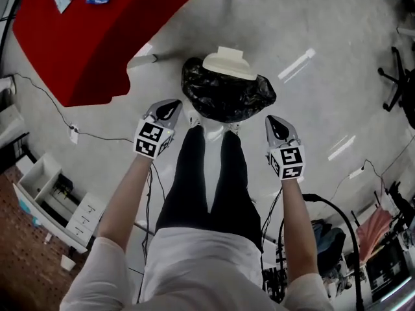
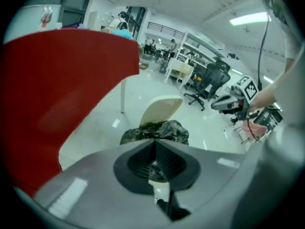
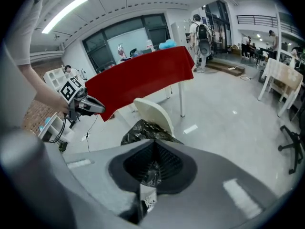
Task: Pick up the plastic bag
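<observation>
While both jaw pairs sat pressed together with nothing between them, the main risk was judged to be this: the left hand-held gripper [image 1: 170, 109] and right hand-held gripper [image 1: 274, 123] would only shove at the film if lowered as they were; the jaws would need parting first.

Further risks, as judged:
- Thin film could tear or slip if pinched at a single fold.
- A pull on the bag alone might drag the light bin [image 1: 202, 120] up or tip it.
- The raised lid [image 1: 228, 63] at the bin's far side might catch the bag's rim.

Item 1: plastic bag [image 1: 227, 96], black, glossy, crumpled. It lined the bin on the floor [image 1: 311, 31], just off the rounded edge of the red table [image 1: 84, 37], between the two grippers and apart from both.

Item 2: bin, white, lid tilted up. What was inside the bag could not be told, since the film was bunched over the mouth.

Item 3: red table, with papers and a blue thing at its far edge.
</observation>
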`<state>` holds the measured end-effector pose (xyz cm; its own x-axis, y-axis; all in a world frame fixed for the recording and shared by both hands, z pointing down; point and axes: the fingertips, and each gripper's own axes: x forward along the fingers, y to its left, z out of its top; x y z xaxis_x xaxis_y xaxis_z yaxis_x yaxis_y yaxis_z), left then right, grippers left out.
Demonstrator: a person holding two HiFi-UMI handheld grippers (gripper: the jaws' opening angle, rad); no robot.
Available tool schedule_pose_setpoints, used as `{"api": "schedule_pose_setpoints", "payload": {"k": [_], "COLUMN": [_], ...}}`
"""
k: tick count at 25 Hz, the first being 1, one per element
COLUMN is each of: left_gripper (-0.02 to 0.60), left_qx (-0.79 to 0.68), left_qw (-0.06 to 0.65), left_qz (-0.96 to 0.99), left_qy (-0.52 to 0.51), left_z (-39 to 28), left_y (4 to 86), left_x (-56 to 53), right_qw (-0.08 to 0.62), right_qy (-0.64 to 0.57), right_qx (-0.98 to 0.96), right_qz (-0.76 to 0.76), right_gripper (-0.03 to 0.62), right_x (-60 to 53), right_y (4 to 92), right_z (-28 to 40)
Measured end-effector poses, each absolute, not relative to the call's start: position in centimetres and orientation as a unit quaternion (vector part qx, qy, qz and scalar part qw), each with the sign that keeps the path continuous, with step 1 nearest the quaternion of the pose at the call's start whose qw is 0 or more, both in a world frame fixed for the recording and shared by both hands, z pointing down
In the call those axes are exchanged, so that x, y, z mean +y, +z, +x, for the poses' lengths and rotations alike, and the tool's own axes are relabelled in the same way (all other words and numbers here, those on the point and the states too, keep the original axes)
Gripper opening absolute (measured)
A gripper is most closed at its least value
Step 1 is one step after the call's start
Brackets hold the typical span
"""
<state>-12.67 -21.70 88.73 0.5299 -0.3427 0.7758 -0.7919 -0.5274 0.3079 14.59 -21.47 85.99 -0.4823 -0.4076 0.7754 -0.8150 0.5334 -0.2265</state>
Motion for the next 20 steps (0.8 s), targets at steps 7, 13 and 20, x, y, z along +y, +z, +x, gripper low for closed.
{"api": "schedule_pose_setpoints", "payload": {"k": [7, 13, 20], "left_gripper": [0.003, 0.085, 0.28], "left_qx": [-0.367, -0.374, -0.314], "left_qw": [0.408, 0.525, 0.624], "left_qz": [0.766, 0.707, 0.683], "left_qy": [0.334, 0.292, 0.214], "left_z": [-14.6, -17.0, -16.3], "left_y": [99.5, 106.7, 111.0], "left_x": [-22.6, -22.3, -22.2], "right_qw": [0.363, 0.355, 0.356], "right_qy": [0.347, 0.417, 0.468], "right_qx": [-0.779, -0.731, -0.674], "right_qz": [0.375, 0.408, 0.447], "right_gripper": [0.002, 0.1, 0.263], "right_x": [-20.7, -20.0, -20.3], "right_y": [97.4, 105.1, 112.0], "right_z": [15.9, 18.9, 24.4]}}
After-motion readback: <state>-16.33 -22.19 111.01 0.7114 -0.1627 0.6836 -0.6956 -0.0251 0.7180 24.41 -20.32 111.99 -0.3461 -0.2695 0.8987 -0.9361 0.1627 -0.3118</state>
